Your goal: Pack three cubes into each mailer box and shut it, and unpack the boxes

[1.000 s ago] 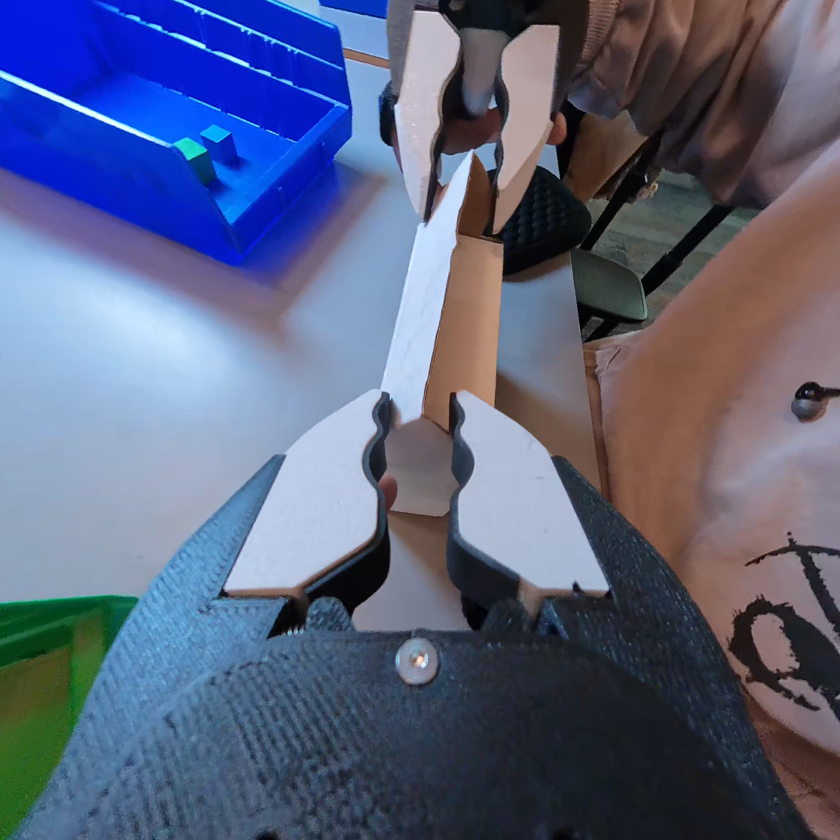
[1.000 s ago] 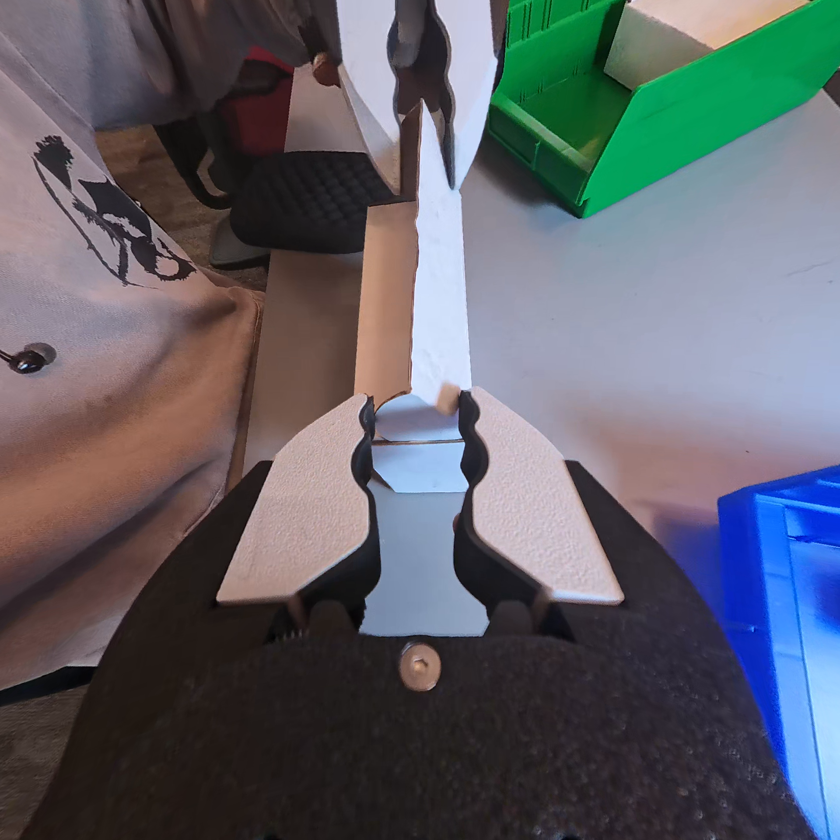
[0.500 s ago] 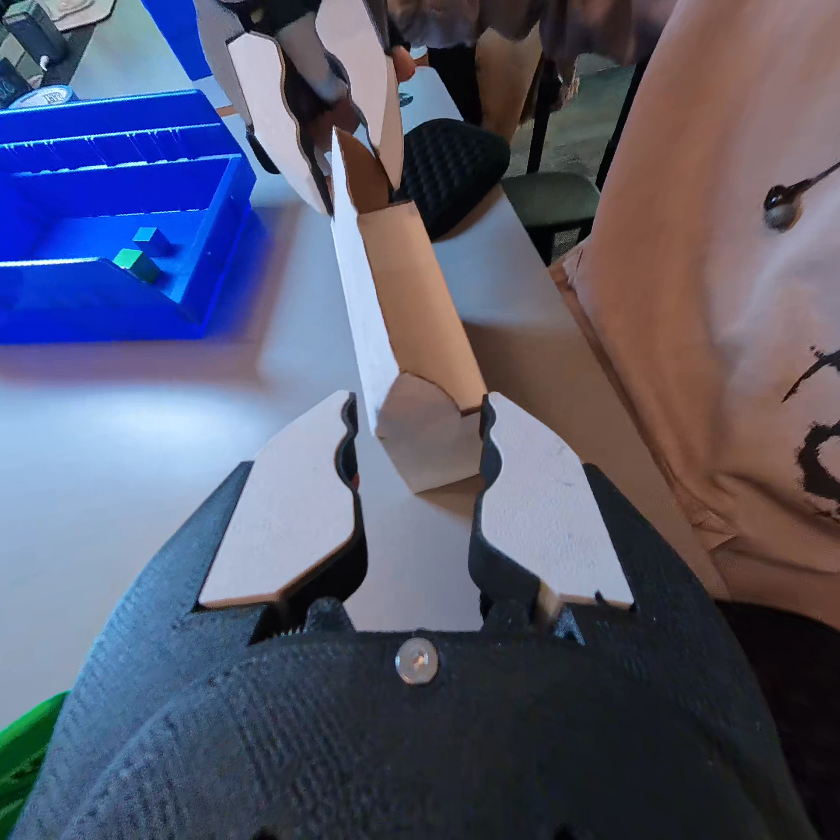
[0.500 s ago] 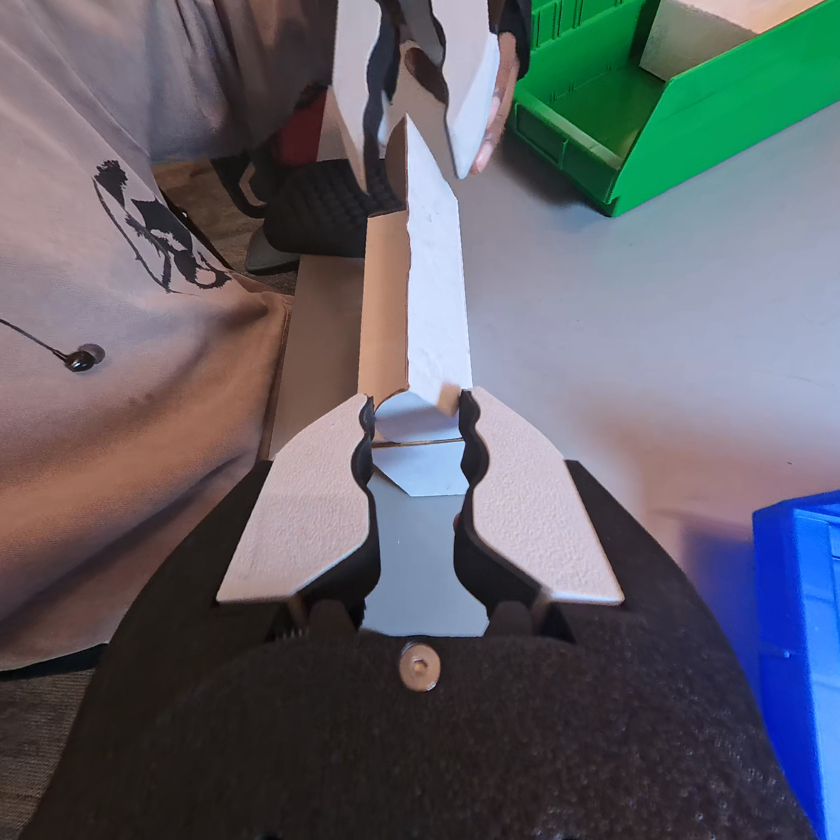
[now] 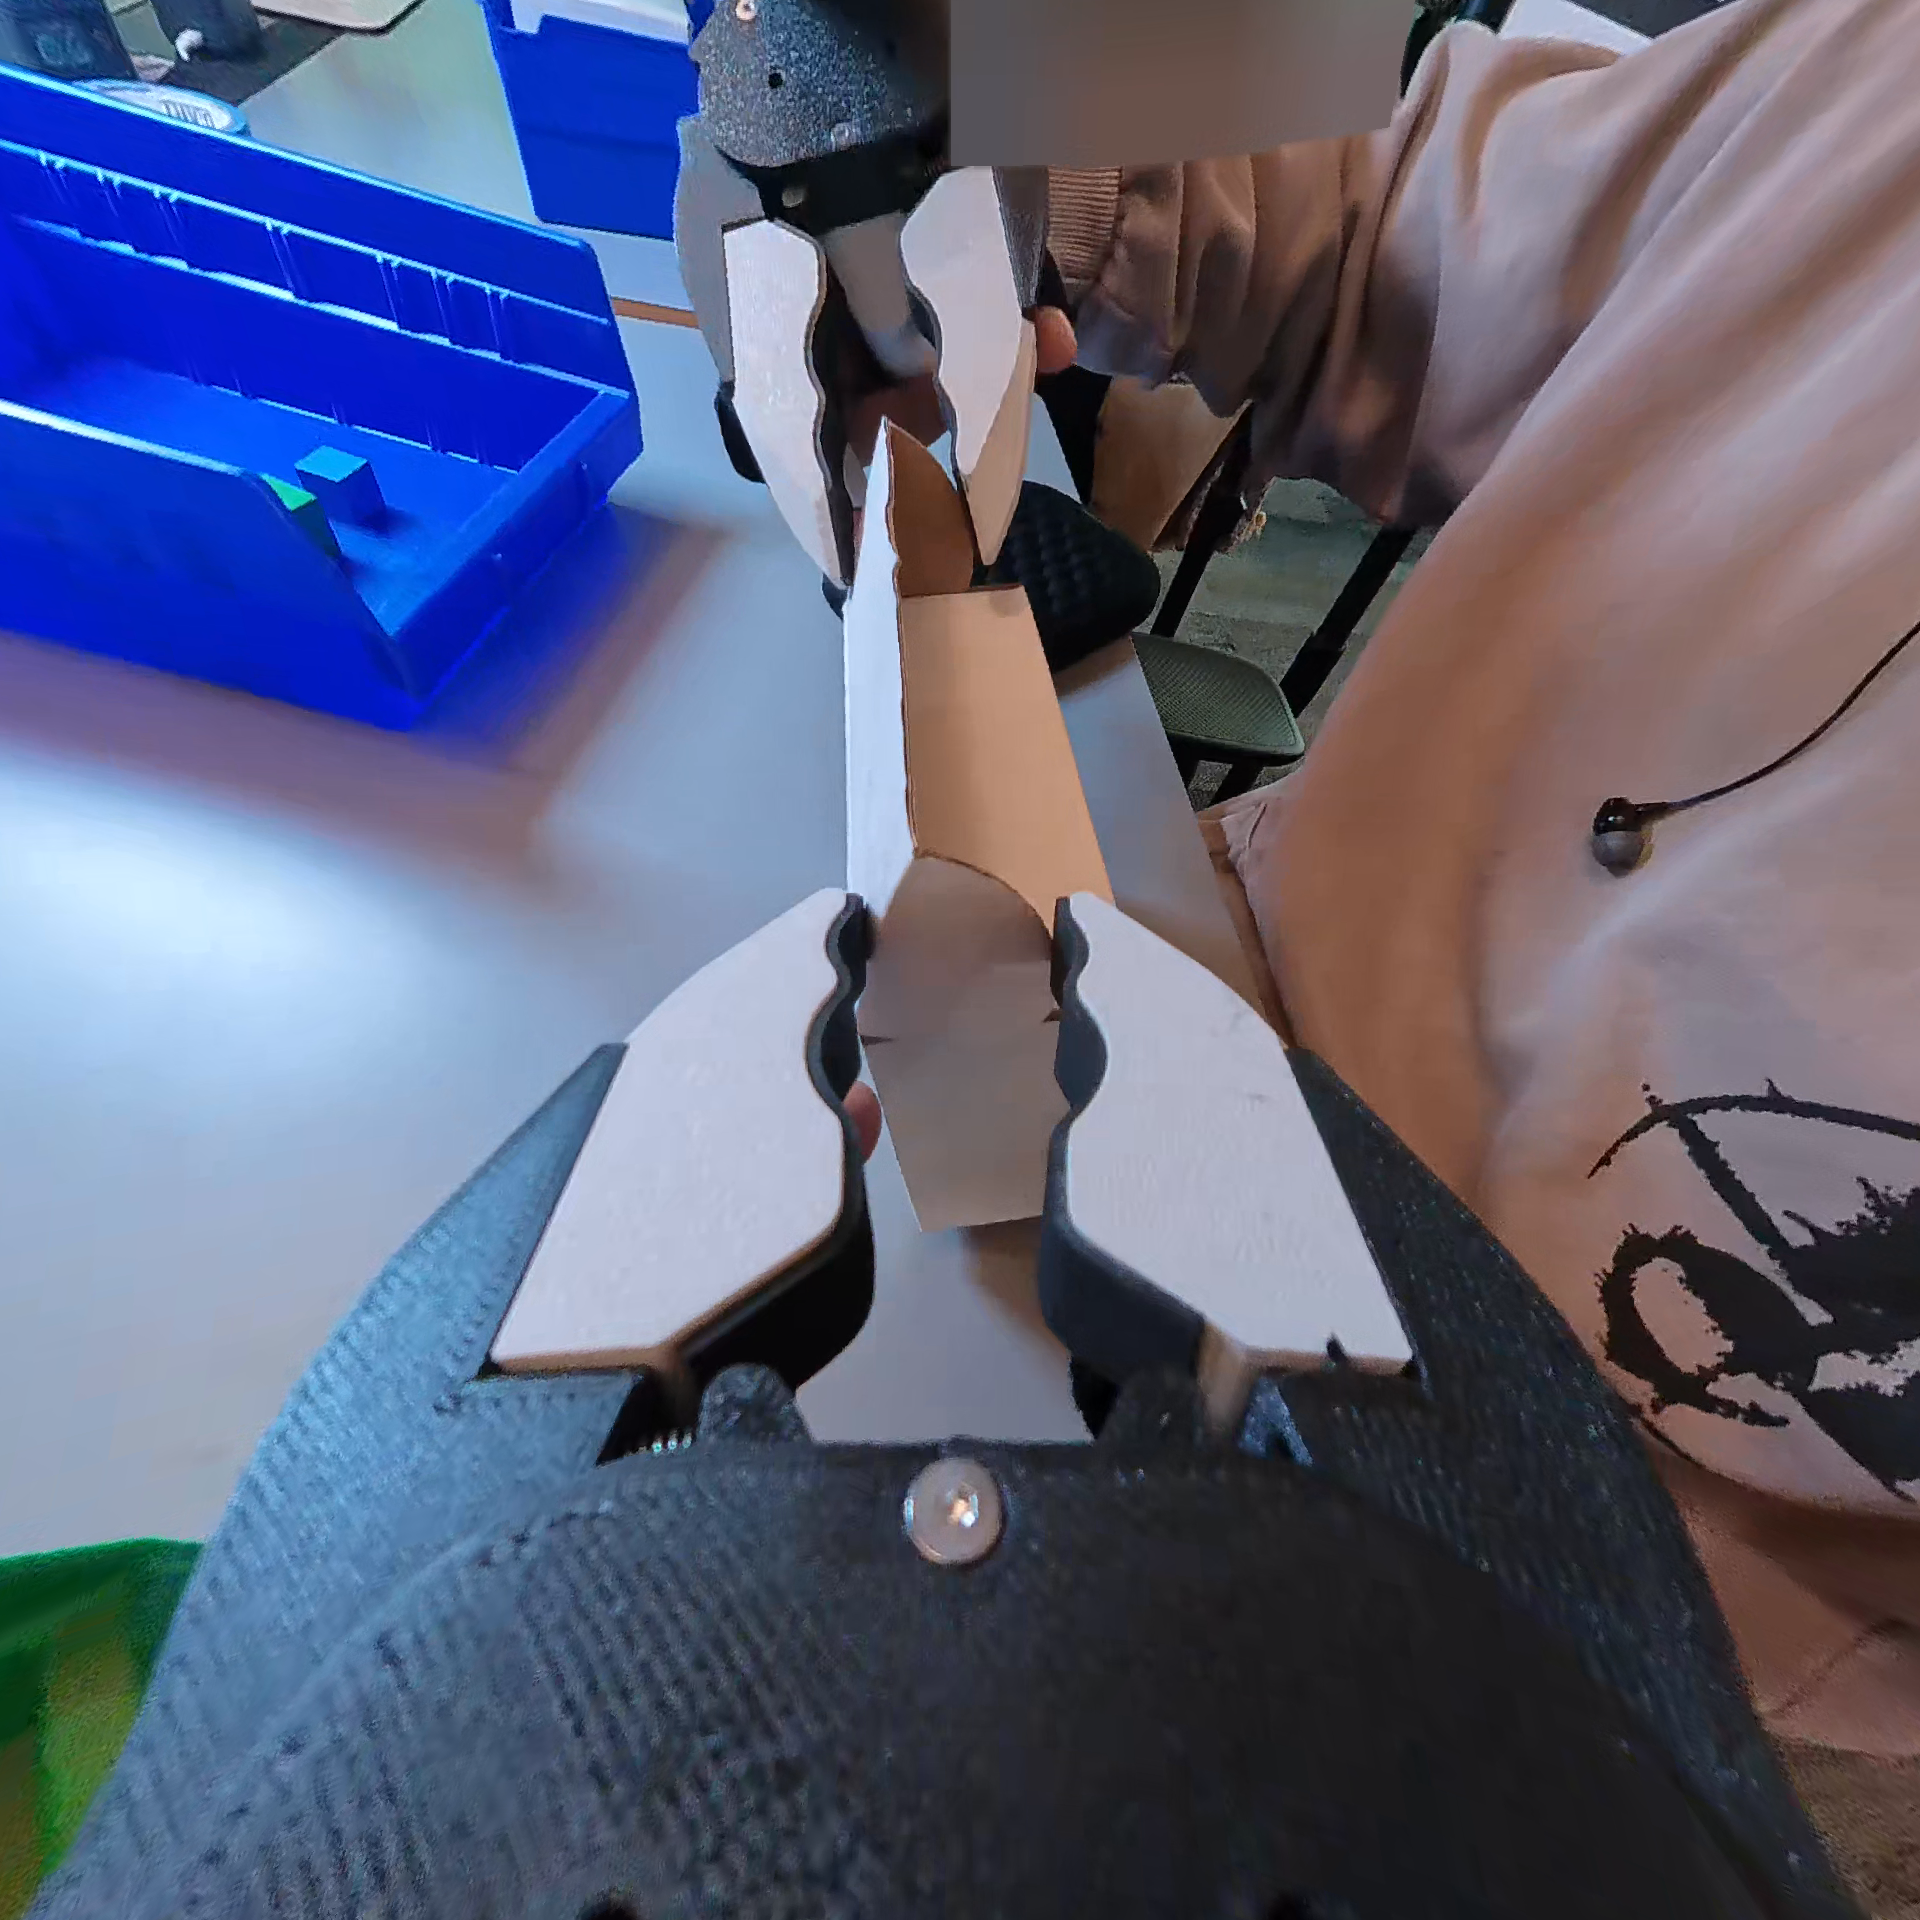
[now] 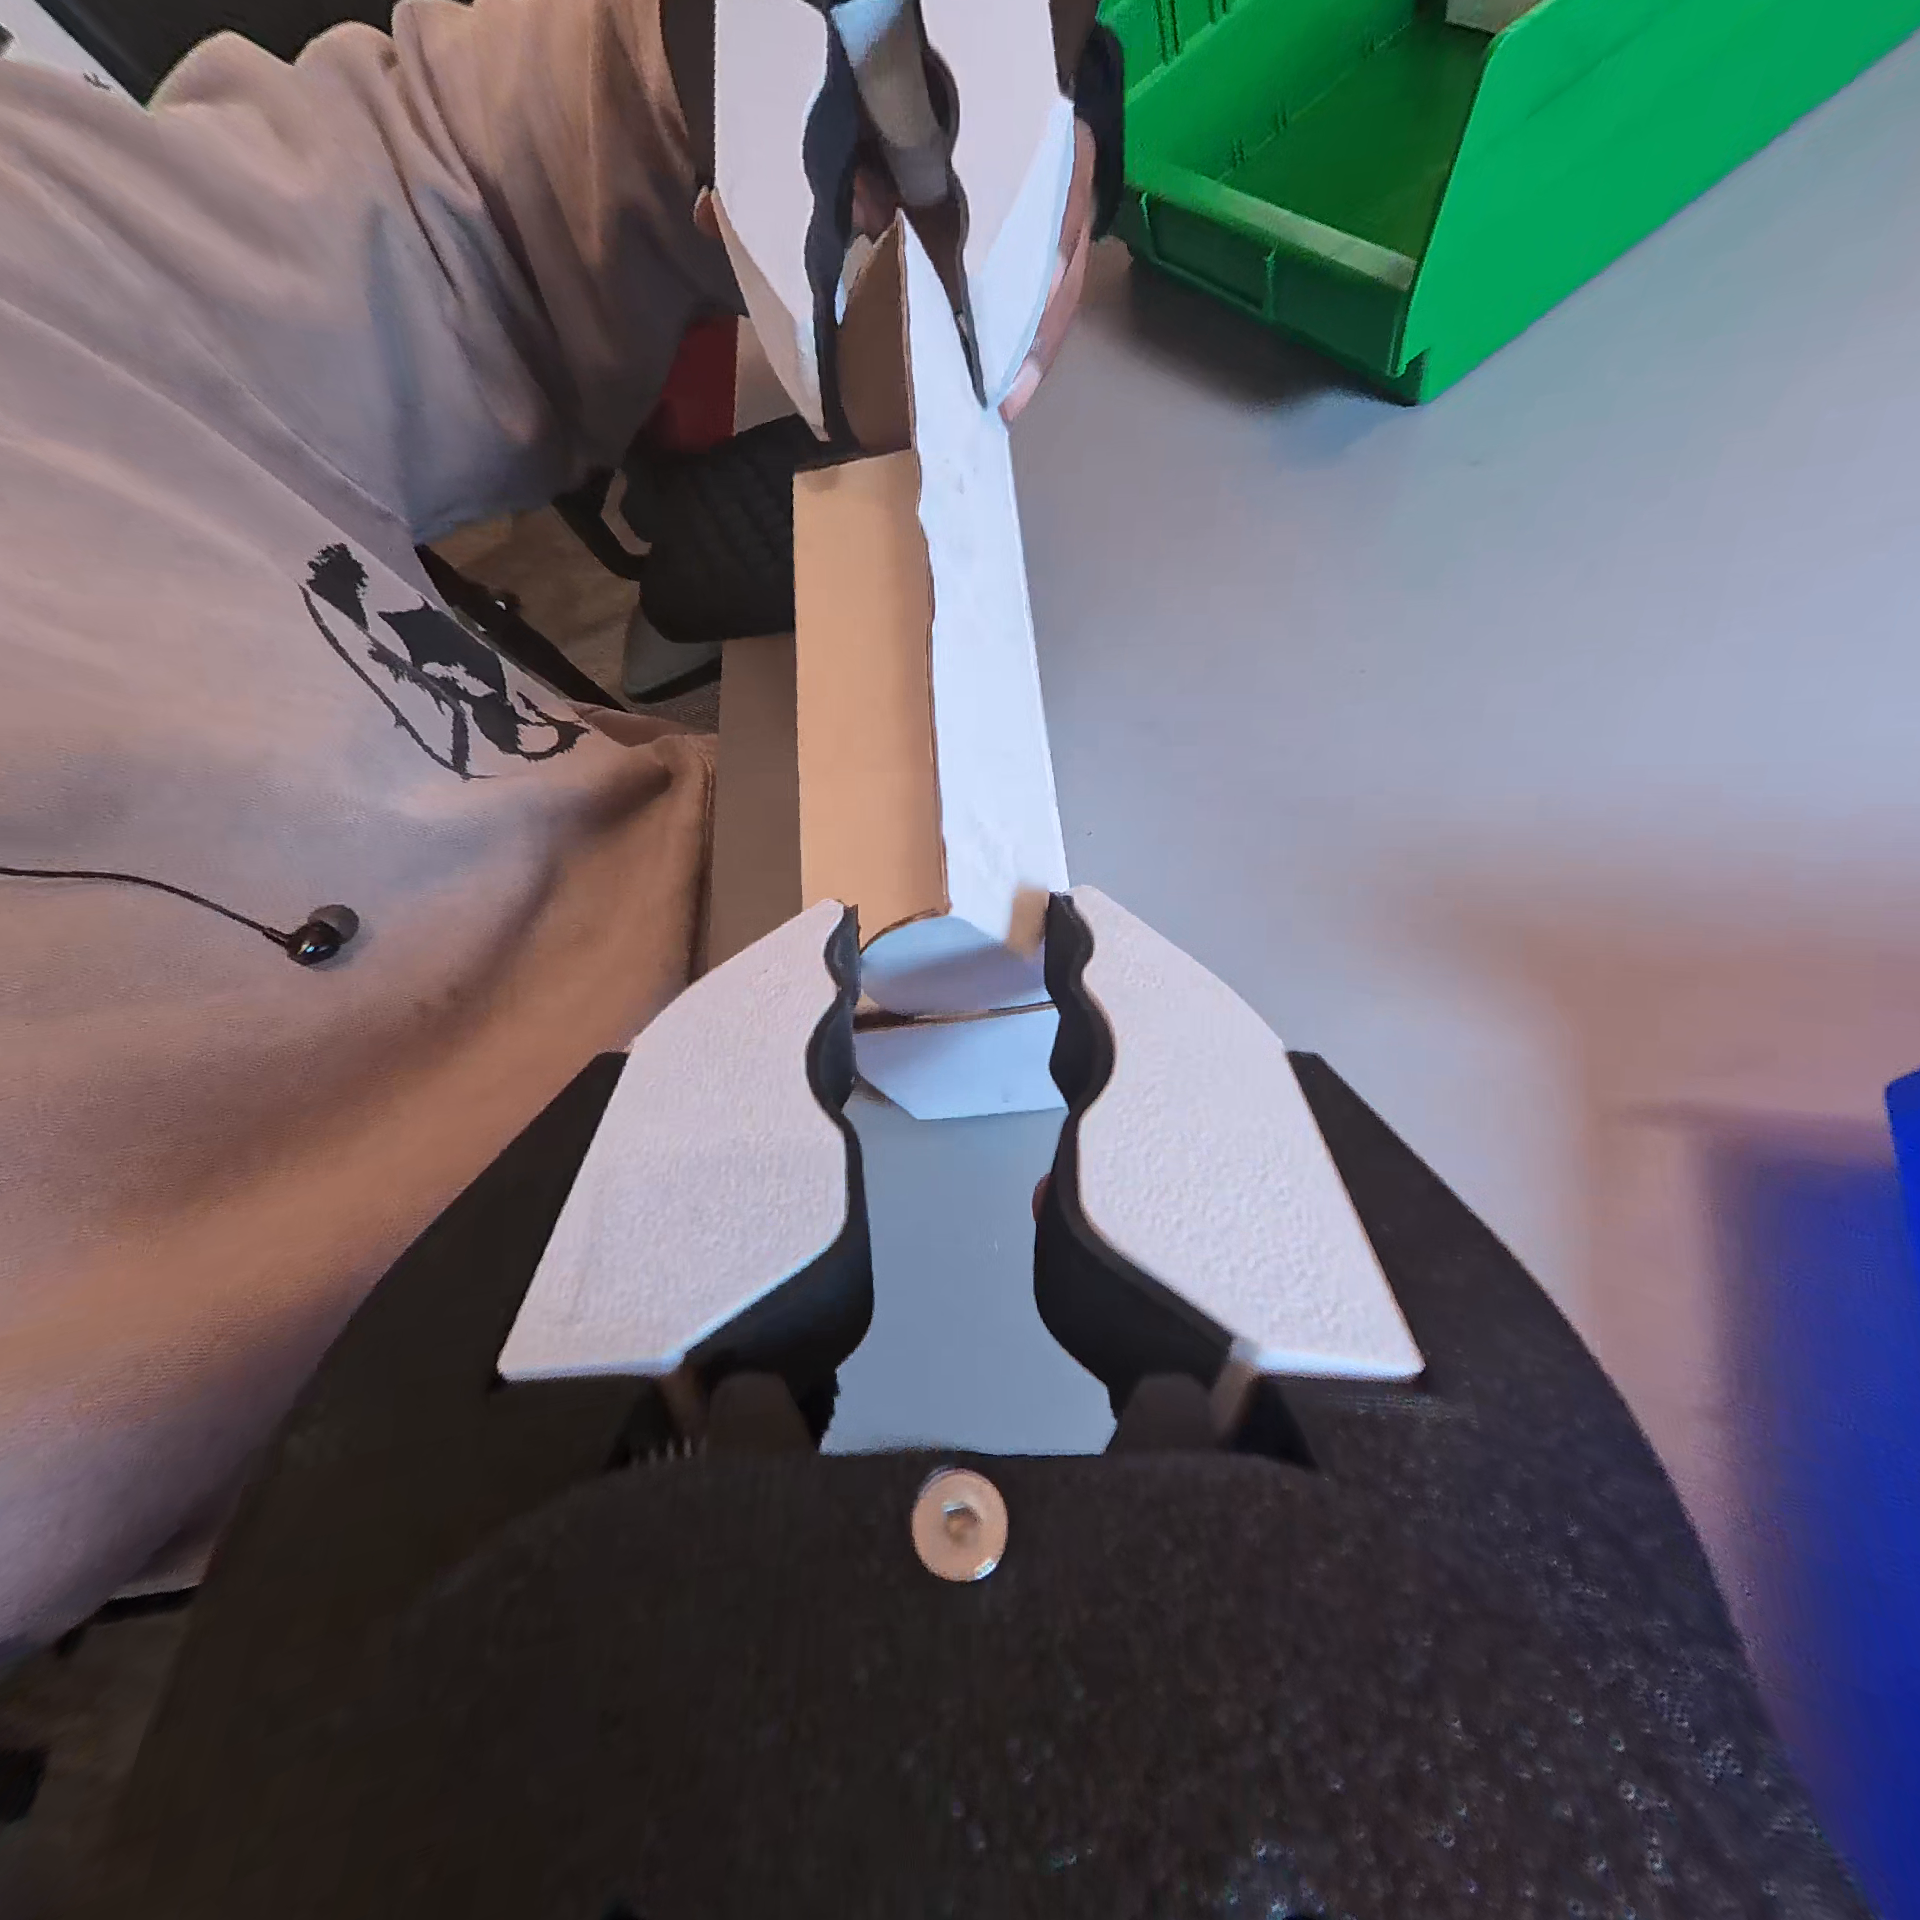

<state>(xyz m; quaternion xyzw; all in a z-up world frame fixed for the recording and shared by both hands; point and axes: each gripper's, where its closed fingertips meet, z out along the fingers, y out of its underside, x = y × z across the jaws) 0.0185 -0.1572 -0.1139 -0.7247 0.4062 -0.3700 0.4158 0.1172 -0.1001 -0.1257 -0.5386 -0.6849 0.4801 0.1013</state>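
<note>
The mailer box (image 5: 966,727) is stretched between the two grippers, with its long side running straight from one to the other. Its white outside faces the table and its brown inside faces the person's shirt (image 5: 1558,623). The lid part stands up on its edge.

The left gripper (image 5: 961,935) has its fingers set narrow around one end flap, touching it on both sides. The right gripper (image 6: 956,935) is also narrow and pinches the round flap at the other end.

The table edge runs just beside the box on the person's side, so there is little room there. On the other side the grey table (image 6: 1455,779) is bare and wide.

Ahead and to the left of the left gripper sits a blue bin (image 5: 260,436), well apart, with a blue cube (image 5: 338,483) and a green cube (image 5: 291,497) inside, close together. Ahead and to the right of the right gripper sits a green bin (image 6: 1507,187). A black chair (image 5: 1081,582) stands past the table edge.
</note>
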